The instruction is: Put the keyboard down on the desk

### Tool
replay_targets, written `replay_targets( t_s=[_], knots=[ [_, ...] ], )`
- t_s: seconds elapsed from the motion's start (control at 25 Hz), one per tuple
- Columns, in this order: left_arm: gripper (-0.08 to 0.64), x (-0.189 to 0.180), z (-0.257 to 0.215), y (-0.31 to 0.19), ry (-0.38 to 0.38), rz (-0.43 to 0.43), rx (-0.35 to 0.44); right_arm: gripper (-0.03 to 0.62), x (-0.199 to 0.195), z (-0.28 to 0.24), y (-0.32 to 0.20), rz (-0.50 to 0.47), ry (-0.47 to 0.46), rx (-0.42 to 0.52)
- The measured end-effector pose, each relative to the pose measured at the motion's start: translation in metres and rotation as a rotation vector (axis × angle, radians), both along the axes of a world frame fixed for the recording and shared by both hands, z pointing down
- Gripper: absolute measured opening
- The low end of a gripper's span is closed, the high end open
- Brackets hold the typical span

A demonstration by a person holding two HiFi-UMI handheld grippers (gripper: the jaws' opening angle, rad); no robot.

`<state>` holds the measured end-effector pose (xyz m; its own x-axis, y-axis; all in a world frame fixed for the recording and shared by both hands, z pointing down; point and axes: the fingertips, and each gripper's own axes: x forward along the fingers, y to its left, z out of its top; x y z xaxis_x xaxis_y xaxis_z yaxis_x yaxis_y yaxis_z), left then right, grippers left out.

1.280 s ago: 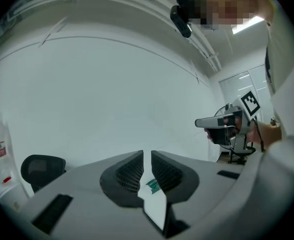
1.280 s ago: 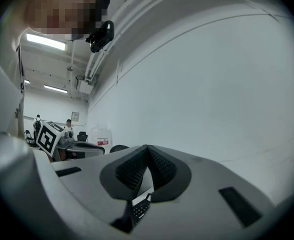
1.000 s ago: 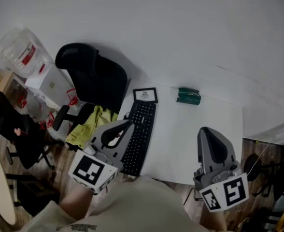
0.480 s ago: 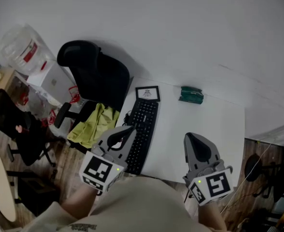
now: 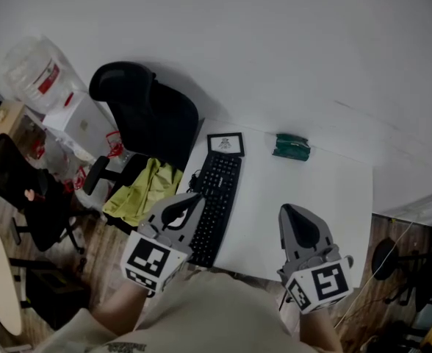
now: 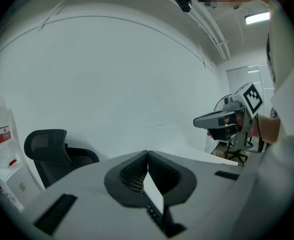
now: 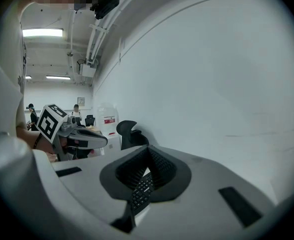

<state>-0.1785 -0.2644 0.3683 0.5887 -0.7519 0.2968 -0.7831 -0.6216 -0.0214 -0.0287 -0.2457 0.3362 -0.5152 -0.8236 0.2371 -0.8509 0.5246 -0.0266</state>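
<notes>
A black keyboard (image 5: 216,203) lies flat along the left edge of the white desk (image 5: 311,190). My left gripper (image 5: 196,196) hovers by the keyboard's near left side, shut, its tips together with nothing between them. In the left gripper view its jaws (image 6: 147,153) meet, and a strip of the keyboard (image 6: 153,212) shows below them. My right gripper (image 5: 288,210) is over the desk's front right part, also shut and empty. In the right gripper view the keyboard (image 7: 141,188) shows past the closed tips (image 7: 148,148).
A black office chair (image 5: 146,116) stands left of the desk with a yellow-green cloth (image 5: 142,190) on its seat. A small framed picture (image 5: 223,144) and a green object (image 5: 289,146) sit at the desk's far side. A water bottle (image 5: 32,76) stands far left.
The right gripper has shifted left and nearer to me over the desk front. The left gripper has barely moved. The keyboard stays in place.
</notes>
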Motion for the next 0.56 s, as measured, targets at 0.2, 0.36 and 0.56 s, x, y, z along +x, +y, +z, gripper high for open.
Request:
replay_targets(
  t_s=[0.2, 0.36, 0.56],
  knots=[
    [0.023, -0.0006, 0.0037, 0.0012, 0.007, -0.008, -0.023, 0.025, 0.0063, 0.0031, -0.0017, 0.015, -0.006, -0.008],
    [0.023, -0.0012, 0.0028, 0.0025, 0.019, -0.012, -0.019, 0.025, 0.0045, 0.0029, -0.0013, 0.011, -0.001, -0.003],
    [0.023, -0.0039, 0.0035, 0.0016, 0.026, -0.004, -0.010, 0.025, -0.0025, 0.0026, -0.0003, 0.000, -0.004, -0.010]
  ],
)
